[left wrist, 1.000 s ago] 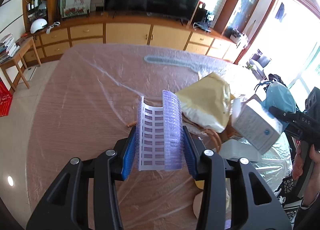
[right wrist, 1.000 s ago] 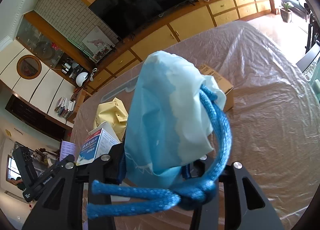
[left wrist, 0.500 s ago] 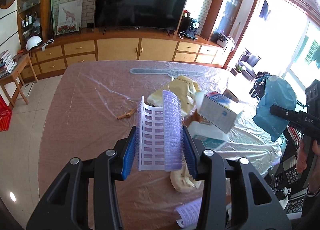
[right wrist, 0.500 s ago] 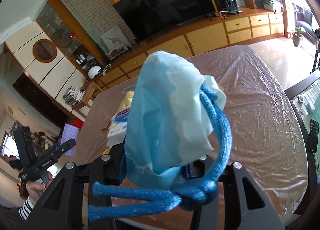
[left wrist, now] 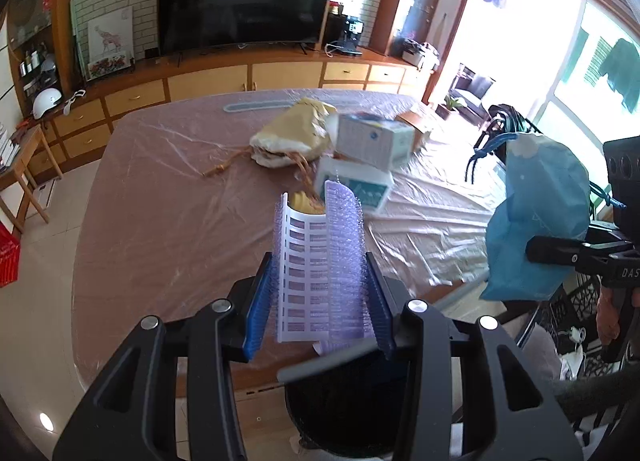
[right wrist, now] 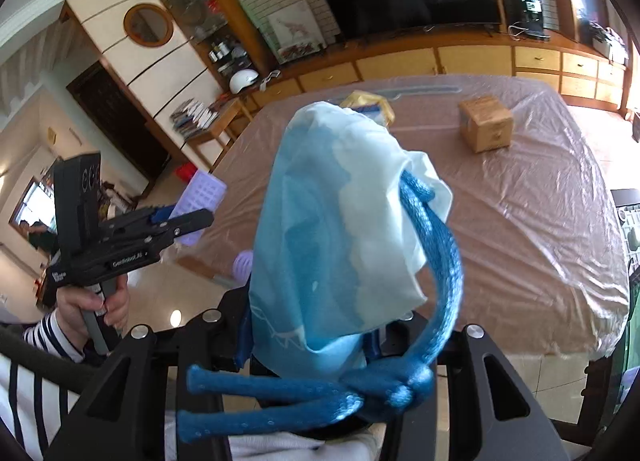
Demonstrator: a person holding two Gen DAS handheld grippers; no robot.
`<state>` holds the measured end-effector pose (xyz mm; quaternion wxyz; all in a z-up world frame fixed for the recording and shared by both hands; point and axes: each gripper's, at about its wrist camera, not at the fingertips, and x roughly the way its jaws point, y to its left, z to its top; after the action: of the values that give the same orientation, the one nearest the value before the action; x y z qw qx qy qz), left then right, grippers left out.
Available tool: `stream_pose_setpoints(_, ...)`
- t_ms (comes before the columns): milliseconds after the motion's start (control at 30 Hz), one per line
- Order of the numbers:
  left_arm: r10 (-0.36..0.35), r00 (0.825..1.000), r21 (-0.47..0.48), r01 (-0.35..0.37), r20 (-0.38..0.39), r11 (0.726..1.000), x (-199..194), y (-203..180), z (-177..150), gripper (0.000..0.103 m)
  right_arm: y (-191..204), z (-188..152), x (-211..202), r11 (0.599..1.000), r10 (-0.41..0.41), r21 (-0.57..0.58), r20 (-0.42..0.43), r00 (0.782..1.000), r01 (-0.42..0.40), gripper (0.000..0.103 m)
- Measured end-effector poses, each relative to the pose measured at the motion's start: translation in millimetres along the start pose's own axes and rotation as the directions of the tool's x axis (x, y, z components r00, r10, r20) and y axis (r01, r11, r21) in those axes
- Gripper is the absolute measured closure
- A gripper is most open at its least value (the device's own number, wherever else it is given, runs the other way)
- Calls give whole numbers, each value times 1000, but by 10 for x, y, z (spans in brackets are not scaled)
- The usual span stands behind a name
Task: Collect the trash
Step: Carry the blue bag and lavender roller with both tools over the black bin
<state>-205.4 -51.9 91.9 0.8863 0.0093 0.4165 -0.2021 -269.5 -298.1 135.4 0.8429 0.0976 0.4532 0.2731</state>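
My left gripper (left wrist: 318, 301) is shut on a folded purple bubble-wrap sheet with a white label (left wrist: 320, 261), held just off the near table edge above a dark bin (left wrist: 344, 397). It also shows in the right wrist view (right wrist: 188, 221), where the purple sheet (right wrist: 202, 197) sticks out of it. My right gripper (right wrist: 308, 337) is shut on a crumpled light-blue bag with a blue rope handle (right wrist: 340, 229), held off the table's near edge. The bag also shows in the left wrist view (left wrist: 536, 213).
On the plastic-covered table (left wrist: 168, 197) lie a yellow paper bag (left wrist: 296, 133), two white boxes (left wrist: 372, 141), and a brown cardboard box (right wrist: 484, 123). A TV and cabinets stand behind. A chair stands at the right.
Both grippers have pulled back from the table with their loads. The left one now hangs past the near edge over the dark bin; the table items look farther away.
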Motion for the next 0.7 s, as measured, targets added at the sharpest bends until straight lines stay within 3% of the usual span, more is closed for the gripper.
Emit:
stream_pose_setpoints(400,-74,988,115,89,-134,989,29,-310,-545,59,189,-486,248,997,-6,-77,-170,985,-7,63)
stream_pose_setpoints(700,-103,969,136,135,-223,982,202,-466,-881,59,187,-797,445,993,-18,-117,-266,964,-14,63)
